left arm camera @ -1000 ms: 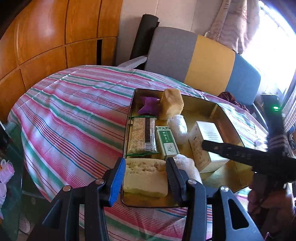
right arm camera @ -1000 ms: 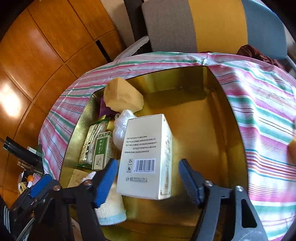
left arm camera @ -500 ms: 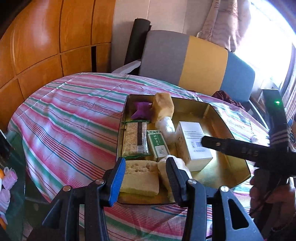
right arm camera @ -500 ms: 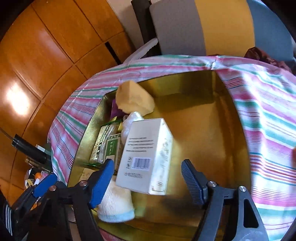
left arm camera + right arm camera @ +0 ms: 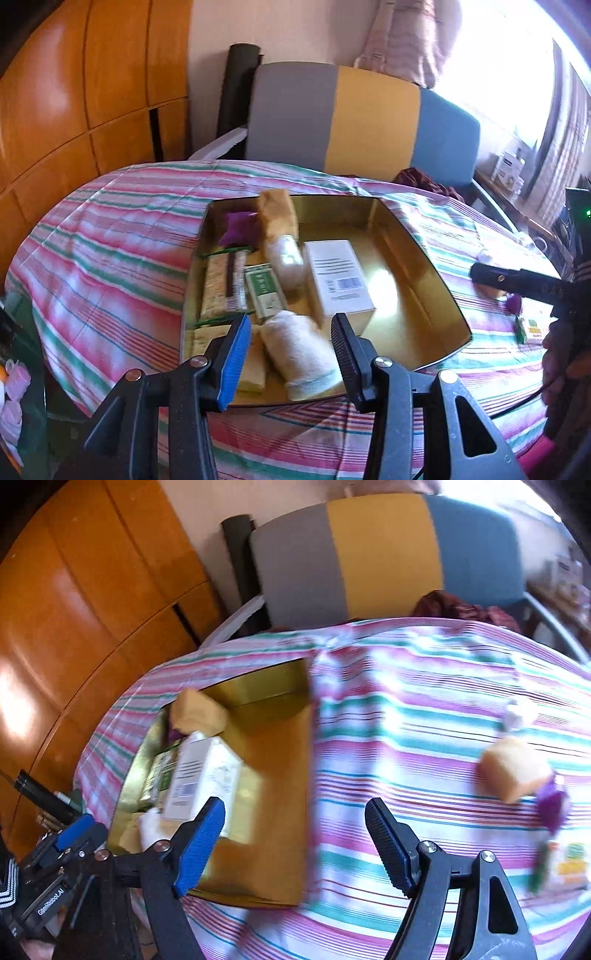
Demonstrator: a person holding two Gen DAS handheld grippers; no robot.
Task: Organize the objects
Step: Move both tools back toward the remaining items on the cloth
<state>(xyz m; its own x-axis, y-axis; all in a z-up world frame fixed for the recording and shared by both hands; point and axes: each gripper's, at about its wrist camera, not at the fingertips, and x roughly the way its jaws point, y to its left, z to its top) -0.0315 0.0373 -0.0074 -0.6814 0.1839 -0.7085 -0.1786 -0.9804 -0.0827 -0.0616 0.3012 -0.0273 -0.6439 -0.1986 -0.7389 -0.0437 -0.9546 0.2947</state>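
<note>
Landmark: a gold tray [image 5: 417, 266] on the striped tablecloth [image 5: 110, 266] — every place below is given from it.
White box [image 5: 338, 280]: lies inside the tray near its middle, barcode side up, clear of both grippers.
Rolled white towel [image 5: 299, 350]: in the tray at its near edge, just left of the box's near corner.
Pale sponge block [image 5: 251, 363]: in the tray's near-left corner, touching the towel's left side, partly hidden by a blue pad.
Green packet [image 5: 265, 291]: in the tray, left of the white box, with a cracker bar [image 5: 223, 286] beside it along the left wall.
Far-left corner of the tray: a tan sponge [image 5: 277, 218] leaning up, a purple piece [image 5: 236, 229] beside it, a clear-wrapped white bundle [image 5: 286, 258] just in front.
Left gripper [image 5: 288, 347]: hangs above the tray's near edge, jaws partly apart, nothing pressed between the pads; towel and sponge only appear in the gap below.
Right gripper [image 5: 295, 838]: over the tray's right edge and the cloth beyond, jaws wide — they have just been opening — and nothing is between them.
Outside the tray, to its right on the cloth: a yellow sponge cube [image 5: 513, 768], a purple item [image 5: 552, 808] touching it, a small white thing [image 5: 515, 712] farther back.
Behind the tray: a grey, yellow and blue chair back [image 5: 354, 118].
</note>
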